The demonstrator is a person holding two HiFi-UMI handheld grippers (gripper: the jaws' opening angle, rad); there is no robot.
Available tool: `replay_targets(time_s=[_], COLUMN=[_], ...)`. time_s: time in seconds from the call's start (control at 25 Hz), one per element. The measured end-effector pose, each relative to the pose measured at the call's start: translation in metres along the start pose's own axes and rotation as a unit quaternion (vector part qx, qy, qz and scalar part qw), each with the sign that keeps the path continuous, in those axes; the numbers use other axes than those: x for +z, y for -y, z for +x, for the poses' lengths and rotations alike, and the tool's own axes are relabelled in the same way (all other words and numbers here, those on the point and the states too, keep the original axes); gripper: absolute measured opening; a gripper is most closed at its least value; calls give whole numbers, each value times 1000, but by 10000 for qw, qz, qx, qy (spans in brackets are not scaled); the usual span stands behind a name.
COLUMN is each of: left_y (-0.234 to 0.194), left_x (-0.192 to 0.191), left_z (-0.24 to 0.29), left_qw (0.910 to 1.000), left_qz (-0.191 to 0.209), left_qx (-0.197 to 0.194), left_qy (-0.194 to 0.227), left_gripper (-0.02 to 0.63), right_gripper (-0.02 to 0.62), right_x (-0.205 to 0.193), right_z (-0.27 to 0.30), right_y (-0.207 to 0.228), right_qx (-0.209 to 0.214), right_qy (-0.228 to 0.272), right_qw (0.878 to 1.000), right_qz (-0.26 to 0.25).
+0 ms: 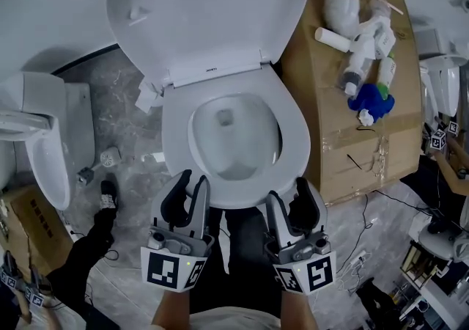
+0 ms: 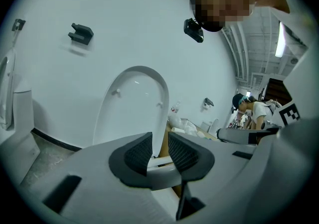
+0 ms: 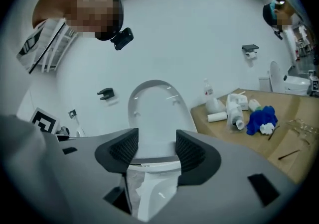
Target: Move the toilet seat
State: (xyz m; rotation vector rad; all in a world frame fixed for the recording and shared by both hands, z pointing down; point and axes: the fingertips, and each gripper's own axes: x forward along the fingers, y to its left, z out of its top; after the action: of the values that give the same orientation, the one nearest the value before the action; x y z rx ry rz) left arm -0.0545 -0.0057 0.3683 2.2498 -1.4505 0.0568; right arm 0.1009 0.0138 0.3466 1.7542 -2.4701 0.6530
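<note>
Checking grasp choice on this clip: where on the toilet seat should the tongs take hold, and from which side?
Front rim of the toilet seat, approached from the front: it is hinged at the back under the raised lid, so the front should lift easiest.

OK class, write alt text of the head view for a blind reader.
A person's left gripper and right gripper reach the front rim of a white toilet seat, jaws apart. Its lid stands raised; a cardboard box with bottles sits beside it.
</note>
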Motion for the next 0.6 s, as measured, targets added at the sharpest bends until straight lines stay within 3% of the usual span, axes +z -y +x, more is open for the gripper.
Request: replay_targets(time_s=[0.6], left_y=[-11], left_x=[37], left_z=[14], left_qw=[9991], left_qz=[235], left_qx=[17], left_qy=[345], left_gripper=[72], right_gripper=[106], right_x=[34], right_z=[34], right_y=[-26], right_qx=[554], right_qy=[98], right_qw=[9959], right_qz=[-708])
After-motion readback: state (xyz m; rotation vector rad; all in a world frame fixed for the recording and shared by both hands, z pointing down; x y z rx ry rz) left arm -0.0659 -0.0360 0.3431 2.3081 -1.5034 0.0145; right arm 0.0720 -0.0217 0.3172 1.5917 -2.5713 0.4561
